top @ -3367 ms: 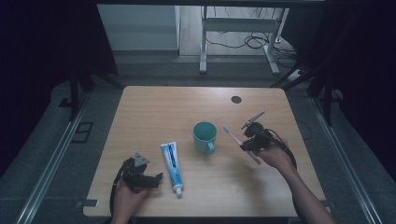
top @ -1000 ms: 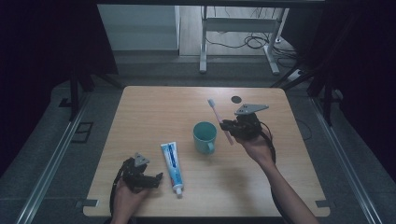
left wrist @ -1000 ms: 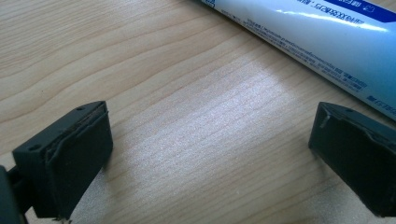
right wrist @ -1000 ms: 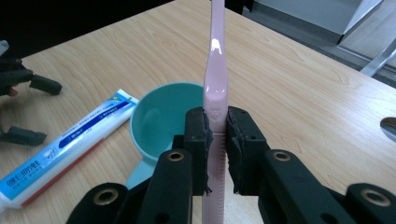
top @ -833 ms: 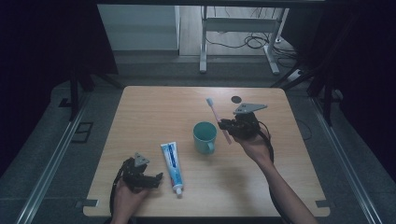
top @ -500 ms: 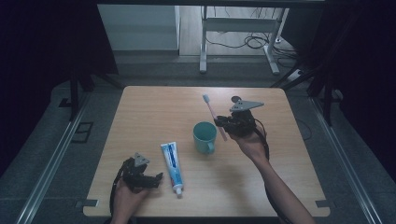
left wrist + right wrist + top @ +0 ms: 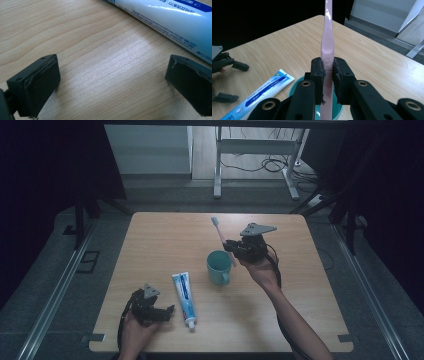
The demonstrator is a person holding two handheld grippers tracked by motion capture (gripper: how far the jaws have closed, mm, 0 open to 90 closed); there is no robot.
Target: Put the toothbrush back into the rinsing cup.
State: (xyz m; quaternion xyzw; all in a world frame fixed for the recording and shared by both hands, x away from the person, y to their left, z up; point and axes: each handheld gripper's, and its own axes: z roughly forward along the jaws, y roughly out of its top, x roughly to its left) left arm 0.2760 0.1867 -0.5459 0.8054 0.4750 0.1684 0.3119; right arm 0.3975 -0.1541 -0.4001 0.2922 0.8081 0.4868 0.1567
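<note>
- our right gripper (image 7: 231, 247) is clamped on the pink toothbrush (image 7: 220, 238), head up, just above the teal cup (image 7: 218, 266) mid-table.
- our left gripper (image 7: 112, 82), jaws apart, rests near-left beside the toothpaste (image 7: 183, 293).
- we risk the handle catching the rim and tipping the cup.

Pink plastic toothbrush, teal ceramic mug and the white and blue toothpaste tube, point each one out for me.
Pink plastic toothbrush (image 7: 327, 47): right gripper view, on the handle above the claw.
Teal ceramic mug (image 7: 218, 265): high view, on the outer wall.
White and blue toothpaste tube (image 7: 183, 291): high view, on the tube's middle.
</note>
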